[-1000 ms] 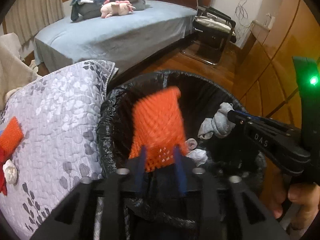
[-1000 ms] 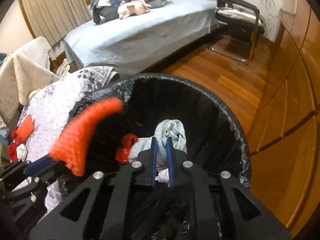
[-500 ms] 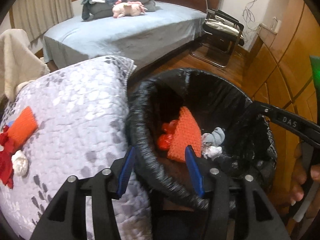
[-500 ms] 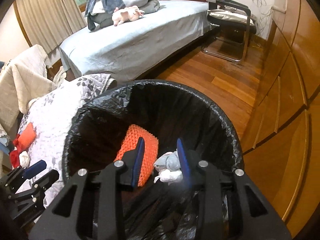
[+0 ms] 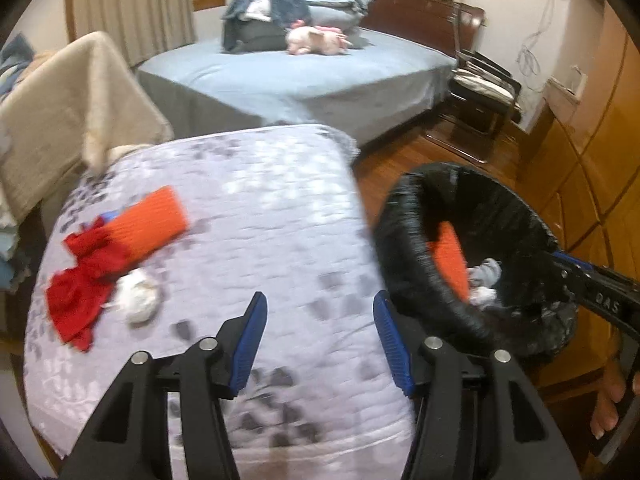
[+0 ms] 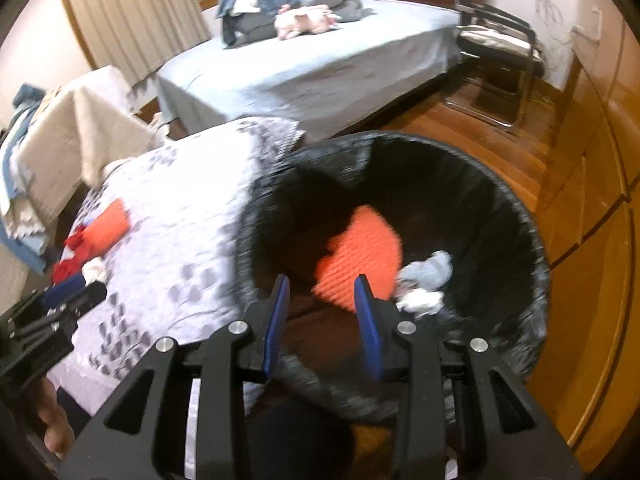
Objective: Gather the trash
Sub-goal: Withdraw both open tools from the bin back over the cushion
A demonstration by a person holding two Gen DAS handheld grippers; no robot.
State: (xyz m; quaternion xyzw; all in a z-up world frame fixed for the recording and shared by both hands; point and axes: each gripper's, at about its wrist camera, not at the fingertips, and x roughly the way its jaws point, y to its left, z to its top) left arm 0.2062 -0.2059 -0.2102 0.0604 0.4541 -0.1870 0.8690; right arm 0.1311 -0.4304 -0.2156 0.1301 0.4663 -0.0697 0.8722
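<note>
Over the quilted tabletop [image 5: 280, 216], both grippers empty, more trash waiting to the left.

Left gripper [image 5: 318, 338] hangs above the quilt, its fingers spreading wider with nothing between them; right gripper [image 6: 322, 320] sits over the black-lined bin [image 6: 532, 240], fingers parted and empty. Inside the bin lie an orange foam net [image 6: 360, 256] and pale crumpled tissues [image 6: 430, 270]. Remaining trash sits clustered up and to the left of the left fingers: an orange foam sleeve [image 5: 154, 222], long axis slanting up to the right, touching a red scrap [image 5: 82, 292], with a white paper wad [image 5: 138, 296] just beside it. By my judgement the left hand is clearly nearer and would reach forward-left for the wad first.
</note>
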